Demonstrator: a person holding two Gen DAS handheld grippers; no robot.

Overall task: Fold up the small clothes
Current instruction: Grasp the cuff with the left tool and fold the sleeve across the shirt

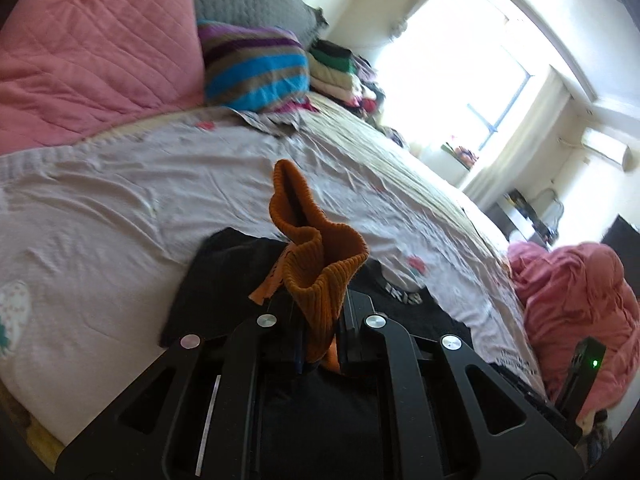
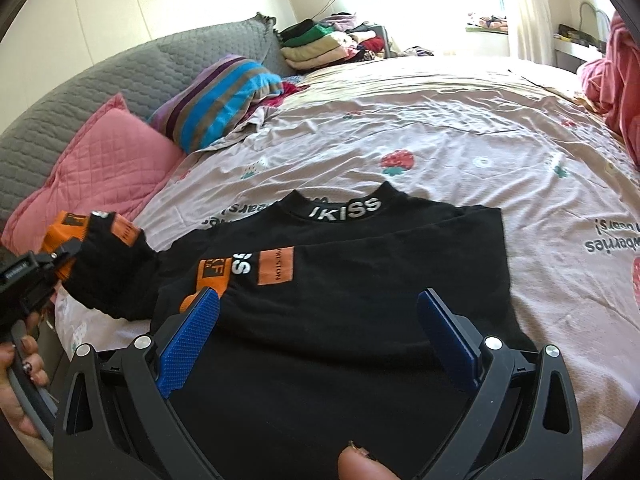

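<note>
A: Cuff first, then. What does your left camera give you?

B: Orange ribbed cuff (image 1: 320, 276) stands straight up out of my left gripper (image 1: 320, 344), whose jaws are pinched tight on it with knit bunched between them. Behind it the black top (image 1: 224, 280) lies on the bedsheet (image 1: 120, 200), just past the fingers. A pink quilted pillow (image 1: 92, 48) and a striped cushion (image 1: 256, 68) sit at the head of the bed, well apart from my tool. A pink blanket (image 1: 576, 300) is heaped at the right edge.

A: And the right camera?

B: My right gripper (image 2: 320, 320) hangs over the lower part of the black top (image 2: 360, 280), jaws wide, blue pads (image 2: 188, 336) spread to either side with nothing pressed between them. The garment lies flat on the bedsheet (image 2: 440, 132), collar with white lettering (image 2: 348, 210) away from me, one sleeve folded across the chest showing an orange patch (image 2: 276, 268).

A: Where is the other sleeve?

B: Off to the left, lifted off the bed. Its orange end (image 2: 66, 236) is caught in my left gripper (image 2: 56, 264), and my left hand (image 2: 20, 384) shows below it on the handle. A fingertip (image 2: 362, 464) shows at the bottom edge. Folded clothes (image 2: 320, 44) are stacked by the far wall
</note>
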